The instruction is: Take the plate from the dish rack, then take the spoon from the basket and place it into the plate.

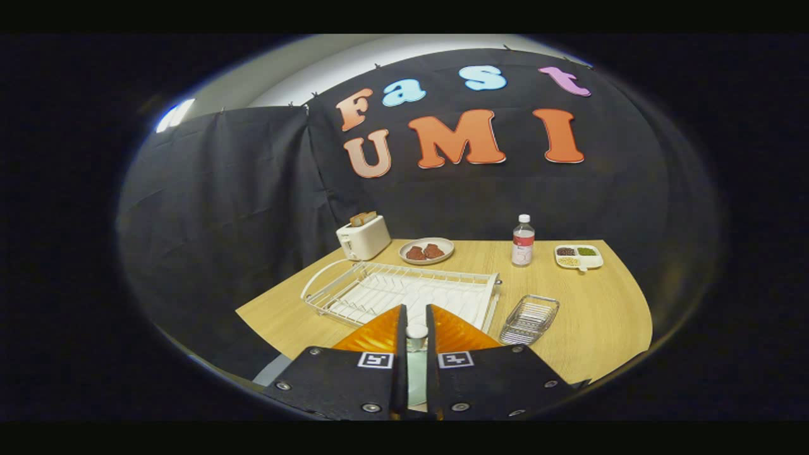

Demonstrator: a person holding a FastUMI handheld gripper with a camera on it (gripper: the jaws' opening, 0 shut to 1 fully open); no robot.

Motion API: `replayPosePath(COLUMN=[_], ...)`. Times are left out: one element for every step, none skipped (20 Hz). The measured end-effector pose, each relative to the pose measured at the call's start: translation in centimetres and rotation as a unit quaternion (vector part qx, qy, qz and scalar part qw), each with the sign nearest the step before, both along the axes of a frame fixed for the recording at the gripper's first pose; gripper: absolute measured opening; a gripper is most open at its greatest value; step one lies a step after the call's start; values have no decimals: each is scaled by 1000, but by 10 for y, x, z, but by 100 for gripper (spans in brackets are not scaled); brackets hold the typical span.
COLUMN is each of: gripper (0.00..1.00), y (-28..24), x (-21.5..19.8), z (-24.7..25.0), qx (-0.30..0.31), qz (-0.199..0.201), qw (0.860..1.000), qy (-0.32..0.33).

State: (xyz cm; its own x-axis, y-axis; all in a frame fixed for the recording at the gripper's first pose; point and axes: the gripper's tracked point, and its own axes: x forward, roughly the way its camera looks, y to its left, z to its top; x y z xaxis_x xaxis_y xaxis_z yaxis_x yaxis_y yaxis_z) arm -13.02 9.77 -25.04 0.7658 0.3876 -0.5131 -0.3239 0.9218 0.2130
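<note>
The gripper (416, 316) holds a pale spoon (416, 332) between narrow fingers above the empty white wire dish rack (404, 292); placing remains.

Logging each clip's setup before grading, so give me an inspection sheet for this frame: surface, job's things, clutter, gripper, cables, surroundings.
Surface: wooden table.
Job's things: white dish rack just beyond the fingers, slots look empty; wire basket beside it, looks empty; spoon between the fingers.
Clutter: toaster, plate of food, bottle and divided tray along the far edge.
Gripper: gripper closed on the spoon.
Cables: nothing seen.
Surroundings: black cloth wall.
</note>
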Motion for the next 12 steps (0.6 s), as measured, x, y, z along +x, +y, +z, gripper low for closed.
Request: replayPosePath(gripper=[11, 11, 11, 12, 12, 11, 11, 11, 12, 12, 12, 11], y=[5, 9, 14, 17, 22, 25, 28, 31, 33, 34, 35, 36], x=[-2, -4, -6, -5, -7, -10, -12, -12, -13, -15, -16, -19], z=[-8, -14, -20, -25, -30, -37, -42, -46, -48, -51, -55, -58], qx=[1, 4, 7, 10, 14, 14, 11, 10, 10, 8, 7, 5], qz=[5, 8, 11, 12, 16, 20, 26, 30, 35, 38, 40, 42], qw=[1000, 1000, 1000, 1000, 999, 999, 999, 999, 999, 998, 998, 998], qy=[7, 15, 20, 24, 28, 34, 39, 39, 38, 38, 38, 37])
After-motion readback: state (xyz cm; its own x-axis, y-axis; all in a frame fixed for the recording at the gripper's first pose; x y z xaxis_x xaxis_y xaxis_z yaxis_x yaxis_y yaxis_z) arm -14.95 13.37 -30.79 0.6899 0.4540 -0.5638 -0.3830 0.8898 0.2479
